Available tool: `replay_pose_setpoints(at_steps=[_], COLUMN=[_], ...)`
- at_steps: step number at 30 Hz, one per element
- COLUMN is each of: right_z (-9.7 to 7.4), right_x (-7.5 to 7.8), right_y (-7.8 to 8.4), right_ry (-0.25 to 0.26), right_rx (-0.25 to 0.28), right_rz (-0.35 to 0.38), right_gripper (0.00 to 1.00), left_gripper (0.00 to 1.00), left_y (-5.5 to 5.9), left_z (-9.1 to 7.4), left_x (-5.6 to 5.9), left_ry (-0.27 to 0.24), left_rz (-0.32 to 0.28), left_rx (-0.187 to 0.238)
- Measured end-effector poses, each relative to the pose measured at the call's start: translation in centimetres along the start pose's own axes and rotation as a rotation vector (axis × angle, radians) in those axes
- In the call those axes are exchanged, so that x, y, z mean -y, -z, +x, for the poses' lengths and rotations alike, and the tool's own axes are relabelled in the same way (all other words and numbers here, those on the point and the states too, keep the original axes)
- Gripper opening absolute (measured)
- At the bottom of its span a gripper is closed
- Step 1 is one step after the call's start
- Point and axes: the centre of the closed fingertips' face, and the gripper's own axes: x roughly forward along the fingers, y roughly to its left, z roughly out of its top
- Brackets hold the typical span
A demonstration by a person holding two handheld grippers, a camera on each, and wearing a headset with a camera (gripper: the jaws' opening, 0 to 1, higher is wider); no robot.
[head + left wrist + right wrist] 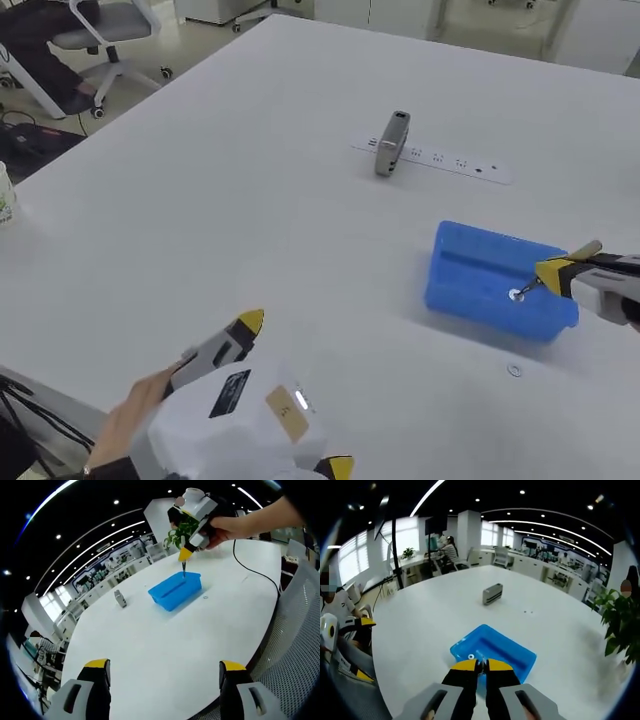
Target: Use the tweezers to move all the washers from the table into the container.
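- Left claw point(292, 392) hangs spread wide, holding nothing.
- Right claw point(556, 272) is clamped on tweezers point(530, 286), with a washer point(516, 295) at their tip over the blue bin point(470, 285).
- Head view: second washer point(514, 370) on the table point(250, 200) beside the bin, grey box point(392, 143) way past that claw.

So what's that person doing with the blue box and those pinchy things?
A person is moving washers into the blue container using tweezers. The right hand-held gripper is shut on the tweezers, with a washer at their tip, right over the container. A second washer lies on the white table beside the container. The left hand-held gripper is open and holds nothing.
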Motion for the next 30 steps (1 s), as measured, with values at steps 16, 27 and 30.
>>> replay_pose_setpoints(at_steps=[16,27,30], right_z=[2.6,4.2,4.6], right_x=[0.9,1.2,1.3], right_y=[1.6,2.8,3.1], right_ry=[0.014,0.025,0.027], right_rx=[-0.037,-0.075,-0.086], right_rz=[0.0,0.006,0.008], right_gripper=[0.01,0.01,0.01], left_gripper=[0.92,0.91,0.91], left_y=[0.2,0.3,0.3], left_z=[0.0,0.1,0.1], left_x=[-0.1,-0.1,-0.1], left_ry=[-0.002,-0.003,-0.004], left_rz=[-0.001,0.001,-0.001], left_rx=[-0.012,-0.014,-0.015])
